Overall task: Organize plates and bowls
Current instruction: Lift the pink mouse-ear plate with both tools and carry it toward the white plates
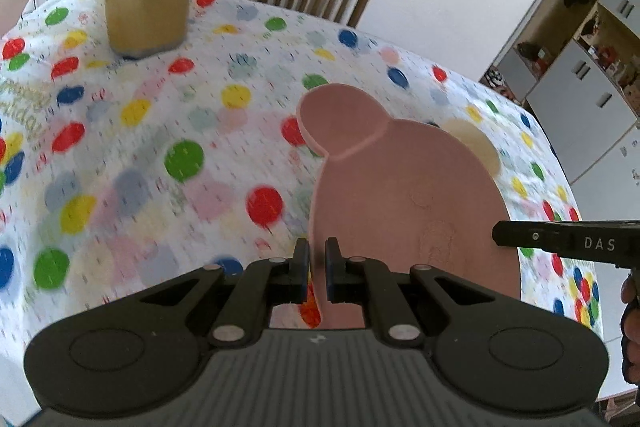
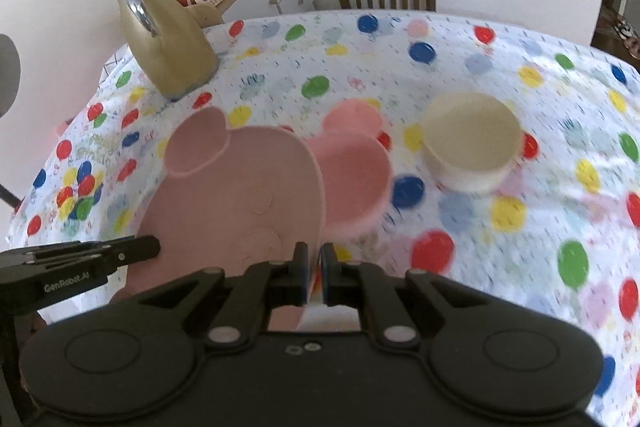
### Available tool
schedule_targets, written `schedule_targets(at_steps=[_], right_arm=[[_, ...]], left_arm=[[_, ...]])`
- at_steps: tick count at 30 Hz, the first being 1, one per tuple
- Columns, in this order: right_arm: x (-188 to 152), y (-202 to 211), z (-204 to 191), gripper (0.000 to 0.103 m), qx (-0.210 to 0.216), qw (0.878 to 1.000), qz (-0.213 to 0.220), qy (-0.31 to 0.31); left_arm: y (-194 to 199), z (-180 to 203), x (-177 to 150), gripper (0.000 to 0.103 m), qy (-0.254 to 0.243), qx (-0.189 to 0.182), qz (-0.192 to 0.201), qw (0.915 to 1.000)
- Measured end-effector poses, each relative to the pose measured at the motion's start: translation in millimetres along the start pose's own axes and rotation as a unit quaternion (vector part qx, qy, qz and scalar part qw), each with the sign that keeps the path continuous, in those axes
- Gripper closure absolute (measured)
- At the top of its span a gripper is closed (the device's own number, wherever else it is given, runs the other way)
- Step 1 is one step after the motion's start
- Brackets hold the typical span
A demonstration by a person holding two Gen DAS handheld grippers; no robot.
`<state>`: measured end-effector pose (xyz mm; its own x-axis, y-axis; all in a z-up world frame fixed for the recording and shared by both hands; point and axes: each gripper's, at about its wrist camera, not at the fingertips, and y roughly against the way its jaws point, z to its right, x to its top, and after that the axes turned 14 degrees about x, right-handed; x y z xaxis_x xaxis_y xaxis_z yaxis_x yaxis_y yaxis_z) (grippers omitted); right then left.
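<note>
Both grippers were pinching the same thing: a flat, matte pink silicone plate with round mouse-style ears (image 1: 412, 203), held clear of the round table under its white cloth with coloured balloon spots (image 1: 168, 131). The left gripper (image 1: 317, 263) had its jaws pressed together on the plate's left rim, and the right gripper (image 2: 314, 263) was clamped likewise on the opposite rim, so the plate hung between them, tilted with its ears toward the far side. Beneath and beyond it lay a second pink mouse-eared plate (image 2: 352, 163) on the cloth, and just to its right, apart from it, a cream-coloured round bowl (image 2: 472, 143). A tall gold bottle-shaped vase with a chrome neck (image 2: 168, 39) stood well off at the far left. The likely aim, I judged, was to stack the carried plate on its twin. The risks came from the grip: each pinch held only a thin edge of soft material, so the plate could sag, flex or slip out if the two hands drifted apart or twisted unevenly. Lowering it with the ears out of line would leave a crooked stack, and a careless descent could nudge the lower plate against the bowl or drag the loose cloth.
</note>
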<state>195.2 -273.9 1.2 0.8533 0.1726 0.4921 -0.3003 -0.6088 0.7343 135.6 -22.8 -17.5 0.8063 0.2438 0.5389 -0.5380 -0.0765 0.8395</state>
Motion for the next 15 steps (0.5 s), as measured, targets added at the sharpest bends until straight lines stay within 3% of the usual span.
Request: schedule_targets(at_steps=[15], right_arm=[[-74.0,12.6,38.3,0.098,0.004,0.999,-0.039,-0.018]], left_arm=[[-1.0,40.0,-78.4,0.096,-0.022,0.017,-0.051,0.9983]])
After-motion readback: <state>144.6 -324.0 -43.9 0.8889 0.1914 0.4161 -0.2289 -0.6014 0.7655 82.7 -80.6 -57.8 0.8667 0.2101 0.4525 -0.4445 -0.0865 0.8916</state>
